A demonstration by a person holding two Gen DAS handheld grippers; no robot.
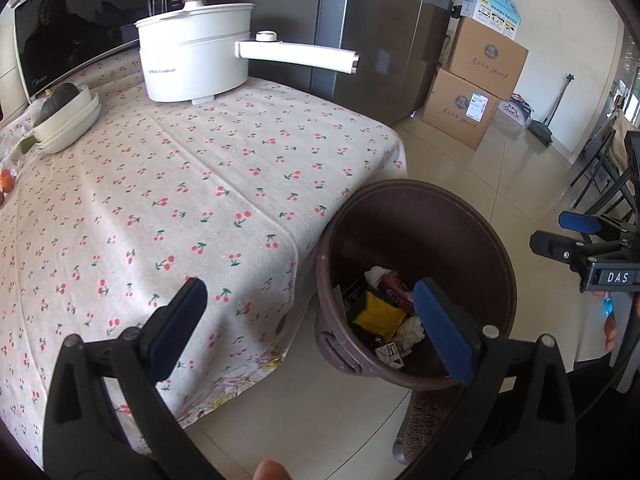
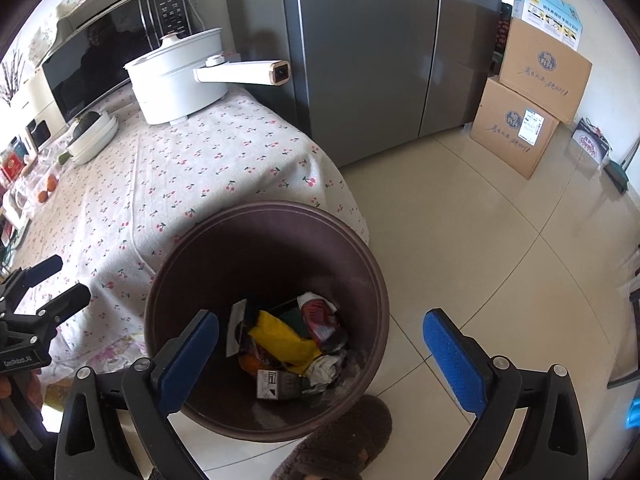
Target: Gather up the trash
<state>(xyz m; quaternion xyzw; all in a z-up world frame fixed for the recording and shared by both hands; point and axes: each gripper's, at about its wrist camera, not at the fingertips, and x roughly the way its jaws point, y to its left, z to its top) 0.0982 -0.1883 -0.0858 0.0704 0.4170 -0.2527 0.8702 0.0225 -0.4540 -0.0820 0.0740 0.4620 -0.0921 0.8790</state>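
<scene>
A brown round trash bin (image 1: 460, 216) stands on the floor at the table's corner; it also shows in the right wrist view (image 2: 224, 256). Inside lie a yellow wrapper (image 2: 286, 340), a red can (image 2: 320, 316), crumpled white paper (image 2: 326, 368) and a small carton (image 2: 276, 386). My left gripper (image 1: 310, 328) is open and empty, over the table edge and the bin's left side. My right gripper (image 2: 320, 360) is open and empty, above the bin's near rim. The right gripper also shows in the left wrist view (image 1: 560, 236), and the left gripper in the right wrist view (image 2: 56, 284).
A table (image 1: 200, 184) with a cherry-print cloth holds a white electric pot (image 1: 196, 56), stacked white bowls (image 1: 68, 120), a microwave (image 1: 72, 24) and oranges (image 2: 48, 188). A grey fridge (image 2: 360, 52) and cardboard boxes (image 2: 520, 120) stand behind. A brown slipper (image 2: 340, 440) lies by the bin.
</scene>
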